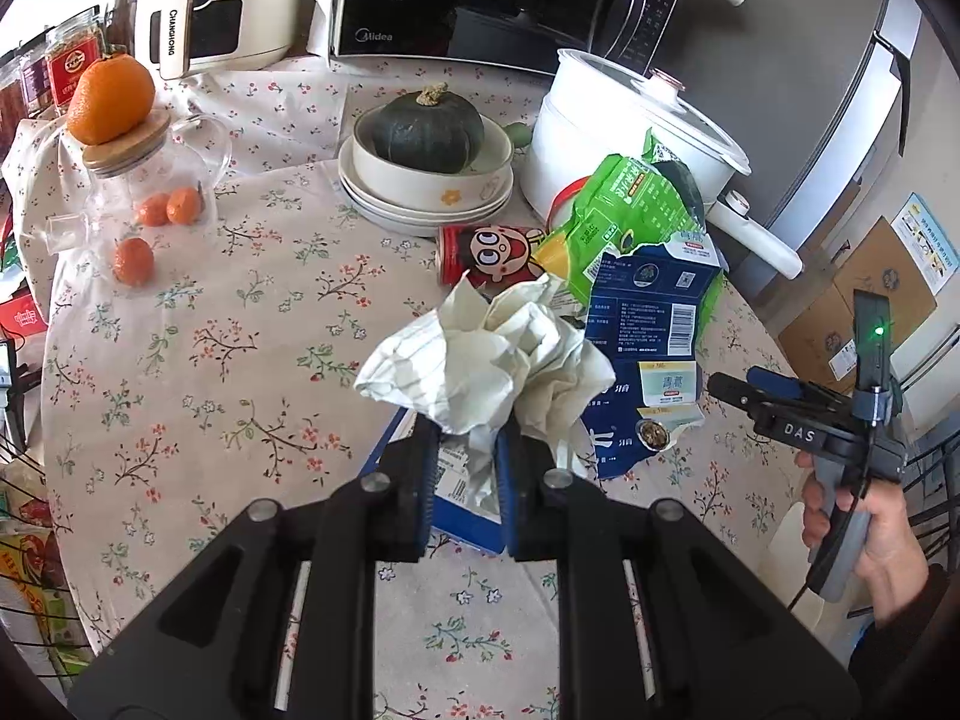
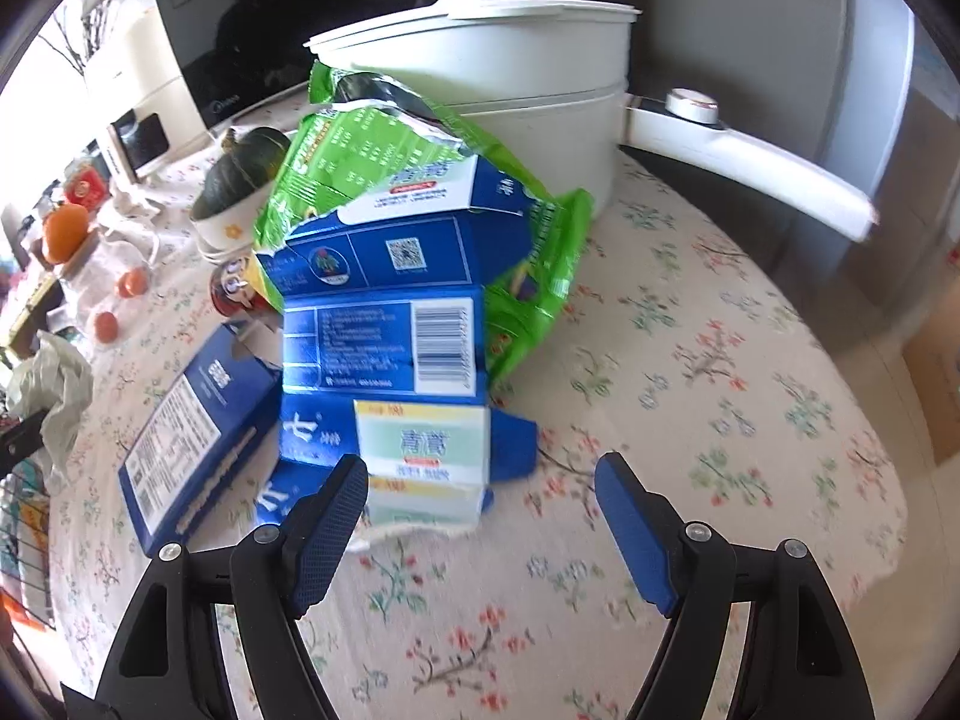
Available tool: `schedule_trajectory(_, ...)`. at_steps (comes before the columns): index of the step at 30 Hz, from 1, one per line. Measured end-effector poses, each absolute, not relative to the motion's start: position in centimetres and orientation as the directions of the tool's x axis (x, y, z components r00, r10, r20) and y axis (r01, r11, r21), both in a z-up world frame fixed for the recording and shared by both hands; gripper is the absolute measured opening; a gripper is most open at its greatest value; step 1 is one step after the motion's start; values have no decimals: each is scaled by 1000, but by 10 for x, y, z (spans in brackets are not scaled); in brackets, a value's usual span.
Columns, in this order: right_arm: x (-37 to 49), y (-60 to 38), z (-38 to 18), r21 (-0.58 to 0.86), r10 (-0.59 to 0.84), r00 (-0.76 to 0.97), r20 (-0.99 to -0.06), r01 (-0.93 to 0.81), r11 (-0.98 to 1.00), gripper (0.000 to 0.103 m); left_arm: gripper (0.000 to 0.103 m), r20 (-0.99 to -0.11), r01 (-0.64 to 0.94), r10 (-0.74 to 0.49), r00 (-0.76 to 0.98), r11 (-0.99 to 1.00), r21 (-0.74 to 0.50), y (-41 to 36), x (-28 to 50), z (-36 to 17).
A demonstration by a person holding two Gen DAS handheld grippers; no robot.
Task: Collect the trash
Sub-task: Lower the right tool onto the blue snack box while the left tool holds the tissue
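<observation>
Now our left gripper (image 1: 465, 450) tilts steeply down, its jaws pinched on the crumpled paper (image 1: 486, 354), lifted above the floral tablecloth (image 1: 210, 360). Our right gripper (image 2: 480, 480) hangs wide open and empty before the flattened blue carton (image 2: 384, 354), whose long axis runs away from us.

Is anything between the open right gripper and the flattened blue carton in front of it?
Nothing visible. The right gripper is open just short of the flattened blue carton, with only bare tablecloth between its fingers; the green bag lies behind the carton.
</observation>
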State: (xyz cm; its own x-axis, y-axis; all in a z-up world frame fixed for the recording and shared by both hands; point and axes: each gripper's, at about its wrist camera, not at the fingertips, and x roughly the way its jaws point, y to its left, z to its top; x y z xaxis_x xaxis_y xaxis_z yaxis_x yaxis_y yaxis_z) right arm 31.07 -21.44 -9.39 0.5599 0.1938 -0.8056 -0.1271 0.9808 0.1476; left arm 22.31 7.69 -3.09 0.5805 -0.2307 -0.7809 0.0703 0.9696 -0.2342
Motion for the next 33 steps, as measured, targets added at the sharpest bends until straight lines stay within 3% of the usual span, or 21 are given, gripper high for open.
schedule_trajectory(12,359,-211,-128,215,287,512,-809,-196,957,76,19,-779,80,-239,580,968,-238,75,224,-29)
schedule_trajectory(17,354,-207,-135,278,352,476,-806,-220,935,50,19,-779,79,-242,578,967,-241,73,224,-28)
schedule_trajectory(19,349,-205,-136,311,389,451,-803,-239,920,19,19,-778,79,-242,580,967,-242,73,223,-27)
schedule_trajectory(20,345,-204,-136,328,409,437,-801,-252,911,16,19,-777,79,-242,581,967,-242,74,222,-27)
schedule_trajectory(23,331,-195,-132,359,460,402,-792,-302,883,16,19,-775,74,-244,583,966,-248,76,220,-25)
schedule_trajectory(27,324,-185,-124,312,415,412,-811,-297,903,19,19,-770,65,-248,588,963,-261,81,217,-22)
schedule_trajectory(29,327,-186,-119,316,409,429,-805,-274,909,31,19,-767,66,-252,590,962,-265,83,216,-21)
schedule_trajectory(31,332,-189,-113,323,406,461,-789,-251,913,56,19,-768,67,-253,588,962,-266,84,216,-21)
schedule_trajectory(33,338,-191,-113,361,433,475,-766,-239,901,58,19,-770,67,-252,586,962,-265,84,217,-22)
